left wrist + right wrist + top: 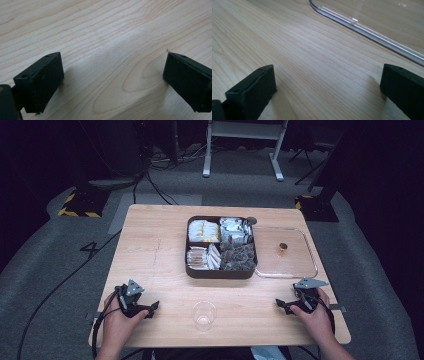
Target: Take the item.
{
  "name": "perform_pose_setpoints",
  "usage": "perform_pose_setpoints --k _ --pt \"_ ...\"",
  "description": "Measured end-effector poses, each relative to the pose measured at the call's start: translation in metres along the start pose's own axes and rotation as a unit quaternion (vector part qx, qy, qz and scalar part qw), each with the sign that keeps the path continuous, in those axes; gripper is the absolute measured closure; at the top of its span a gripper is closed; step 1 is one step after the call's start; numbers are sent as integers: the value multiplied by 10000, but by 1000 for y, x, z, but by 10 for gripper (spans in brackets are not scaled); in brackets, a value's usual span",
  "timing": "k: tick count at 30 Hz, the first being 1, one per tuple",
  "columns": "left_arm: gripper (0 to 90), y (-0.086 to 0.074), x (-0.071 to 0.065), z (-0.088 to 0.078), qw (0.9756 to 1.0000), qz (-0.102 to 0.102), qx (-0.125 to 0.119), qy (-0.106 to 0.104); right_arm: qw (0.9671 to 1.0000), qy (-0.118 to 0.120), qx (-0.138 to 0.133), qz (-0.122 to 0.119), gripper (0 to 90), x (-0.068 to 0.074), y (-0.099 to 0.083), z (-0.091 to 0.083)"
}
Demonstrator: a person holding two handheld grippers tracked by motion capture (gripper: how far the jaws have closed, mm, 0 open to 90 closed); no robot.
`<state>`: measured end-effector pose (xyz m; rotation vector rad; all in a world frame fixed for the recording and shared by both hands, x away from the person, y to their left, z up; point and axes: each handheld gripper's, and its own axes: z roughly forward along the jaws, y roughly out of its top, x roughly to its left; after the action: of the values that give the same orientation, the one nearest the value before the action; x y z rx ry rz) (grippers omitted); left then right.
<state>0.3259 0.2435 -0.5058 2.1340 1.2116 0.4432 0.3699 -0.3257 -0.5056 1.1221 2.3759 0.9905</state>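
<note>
A dark brown box [189,268] with four compartments of wrapped snacks and packets sits at the table's middle back. Beside it on the right lies its clear lid [300,270] with a small brown knob [283,248]. A clear plastic cup [204,314] stands upright near the front edge. My left gripper [150,309] rests on the wood at the front left, jaws wide apart with bare wood between them [112,75]. At the front right my right gripper [281,305] lies on the table, open and holding nothing [327,85]; the clear lid's rim [367,31] runs just ahead of it.
The wooden table [150,245] has bare room on its left half and along the front beside the cup. Cables trail over the grey floor at the left, and a white table frame [245,140] stands at the back.
</note>
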Motion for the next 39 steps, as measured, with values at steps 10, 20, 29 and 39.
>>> perform_pose_setpoints --k 10,20,29,39 --pt "86 0 0 0 9999 104 -38 -38 10000 49 -5 -62 4 -1 0 1" --pt "253 7 -7 2 9997 -120 -149 135 9999 69 -7 -78 4 -2 1 1" --pt "360 33 -14 -10 9992 -270 -195 -234 9999 105 -2 -114 4 -3 1 1" --pt "360 67 -20 -17 9984 -59 -386 -416 9999 113 -4 -121 4 -3 1 1"
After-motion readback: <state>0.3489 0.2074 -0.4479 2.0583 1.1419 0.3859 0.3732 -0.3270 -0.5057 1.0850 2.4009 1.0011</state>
